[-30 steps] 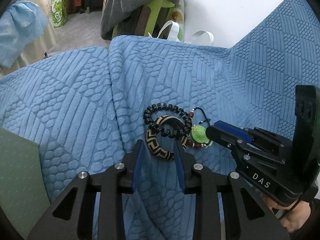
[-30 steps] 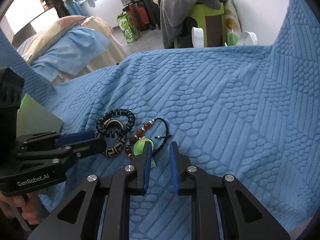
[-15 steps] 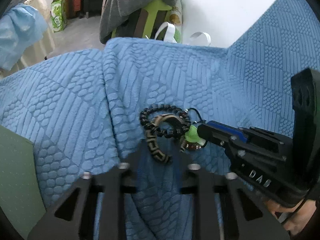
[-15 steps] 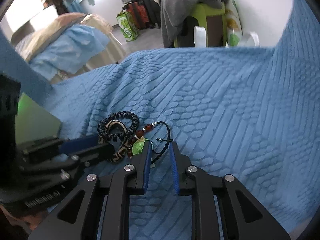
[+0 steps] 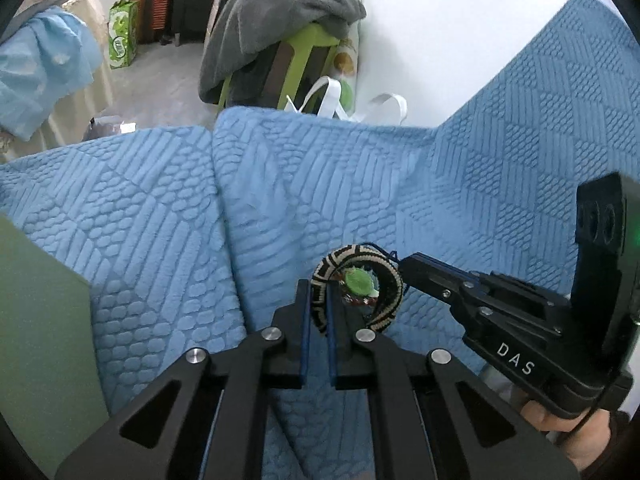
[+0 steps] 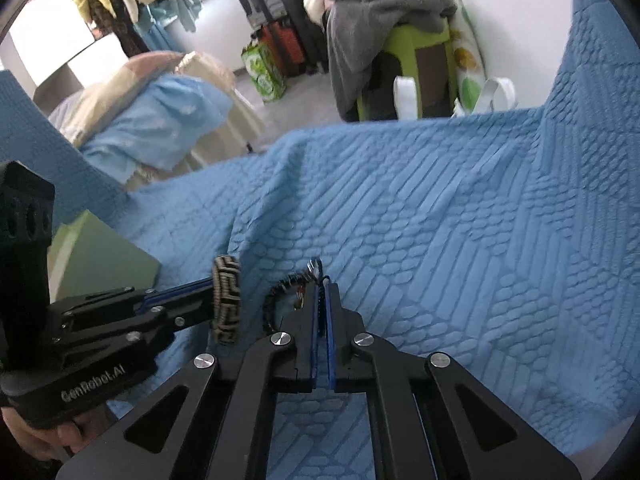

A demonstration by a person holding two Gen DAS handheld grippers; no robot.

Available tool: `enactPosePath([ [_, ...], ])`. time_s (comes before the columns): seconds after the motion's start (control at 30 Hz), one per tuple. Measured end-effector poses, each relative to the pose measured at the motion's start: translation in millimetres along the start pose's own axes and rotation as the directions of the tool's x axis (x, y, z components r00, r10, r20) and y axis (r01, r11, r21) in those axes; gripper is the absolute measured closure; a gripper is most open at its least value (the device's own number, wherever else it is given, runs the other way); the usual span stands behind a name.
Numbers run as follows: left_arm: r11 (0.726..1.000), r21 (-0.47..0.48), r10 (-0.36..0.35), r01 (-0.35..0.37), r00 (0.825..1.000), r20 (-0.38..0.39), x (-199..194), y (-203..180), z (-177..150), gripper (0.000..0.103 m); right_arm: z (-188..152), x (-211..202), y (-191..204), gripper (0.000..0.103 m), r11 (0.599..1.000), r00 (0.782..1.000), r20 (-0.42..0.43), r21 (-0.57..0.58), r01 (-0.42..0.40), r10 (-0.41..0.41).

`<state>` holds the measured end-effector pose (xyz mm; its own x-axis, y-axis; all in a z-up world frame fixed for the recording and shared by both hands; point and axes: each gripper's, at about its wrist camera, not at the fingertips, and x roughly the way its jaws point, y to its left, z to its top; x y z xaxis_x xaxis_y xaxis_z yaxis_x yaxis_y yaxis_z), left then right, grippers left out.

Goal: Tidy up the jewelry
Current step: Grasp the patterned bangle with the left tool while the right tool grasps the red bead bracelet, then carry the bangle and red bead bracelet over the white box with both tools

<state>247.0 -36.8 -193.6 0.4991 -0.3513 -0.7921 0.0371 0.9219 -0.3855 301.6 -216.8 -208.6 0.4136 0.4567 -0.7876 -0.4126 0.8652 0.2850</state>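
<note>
My left gripper is shut on a black-and-cream patterned woven bangle and holds it upright above the blue quilted cover. It shows edge-on in the right wrist view. My right gripper is shut on the cord of a beaded bracelet with a green pendant and red beads, lifted off the cover. In the left wrist view the pendant shows through the bangle's ring. The black beaded bracelet is not clearly apart from the cord in these views.
A green box stands at the left, and also shows in the right wrist view. The blue quilted cover has a fold down its middle. Beyond its far edge are a green stool with grey clothes and a white bag.
Both grippers closed and lifted. The left took the woven bangle off the pile and raised it; the right took the beaded bracelet's cord and raised it. The two pieces have come apart.
</note>
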Motion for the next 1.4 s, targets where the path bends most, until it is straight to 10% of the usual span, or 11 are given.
enactPosePath([
  [1.4,0.989,0.004,0.146,-0.149,0.977,0.157,-210.2,37.3,36.7,0.097,63.2,-146.4,168.7,0.102,0.985,0.956,0.288,-0.174,-0.005,0.055],
])
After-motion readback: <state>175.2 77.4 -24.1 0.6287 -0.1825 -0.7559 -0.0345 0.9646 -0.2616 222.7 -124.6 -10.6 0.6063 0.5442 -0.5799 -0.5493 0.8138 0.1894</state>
